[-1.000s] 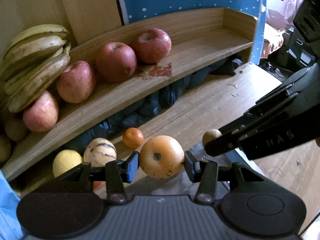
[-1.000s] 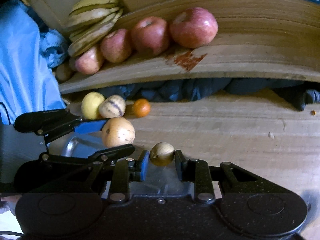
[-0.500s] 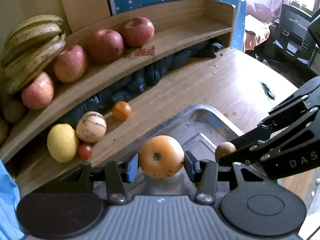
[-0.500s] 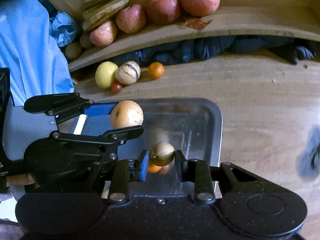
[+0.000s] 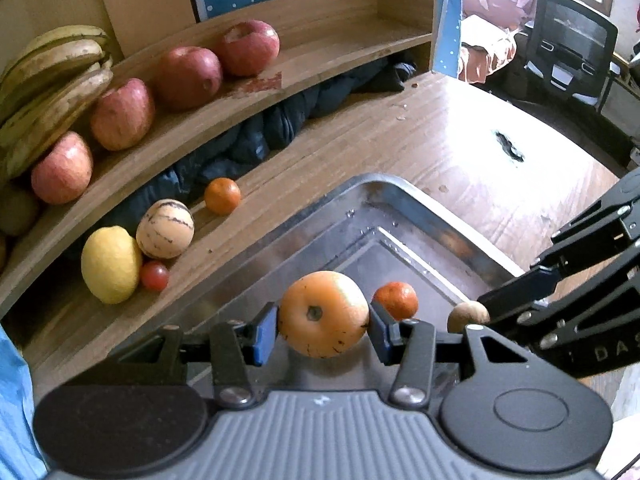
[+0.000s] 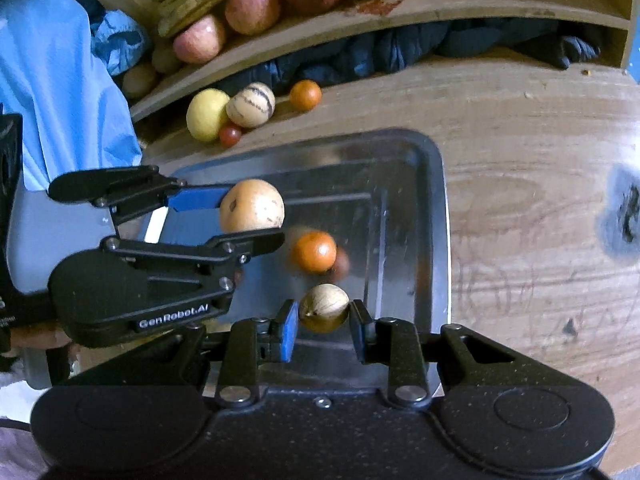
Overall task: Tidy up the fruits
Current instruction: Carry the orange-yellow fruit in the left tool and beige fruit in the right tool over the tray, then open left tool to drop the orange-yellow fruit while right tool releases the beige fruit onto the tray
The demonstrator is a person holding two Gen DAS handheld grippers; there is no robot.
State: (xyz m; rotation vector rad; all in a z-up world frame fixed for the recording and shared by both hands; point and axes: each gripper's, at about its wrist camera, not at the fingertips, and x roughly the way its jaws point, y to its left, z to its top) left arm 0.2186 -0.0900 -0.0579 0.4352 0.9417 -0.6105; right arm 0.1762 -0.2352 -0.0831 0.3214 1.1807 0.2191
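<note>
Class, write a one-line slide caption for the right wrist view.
Right gripper holds a small brown fruit over a metal tray; left gripper carries a pale orange fruit.

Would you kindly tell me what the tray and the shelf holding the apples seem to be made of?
Tray: apparently metal, likely steel, with a shiny grey finish that mirrors the small orange fruit inside. Shelf: wood or wood laminate, matte, with visible grain and a worn reddish patch.
</note>
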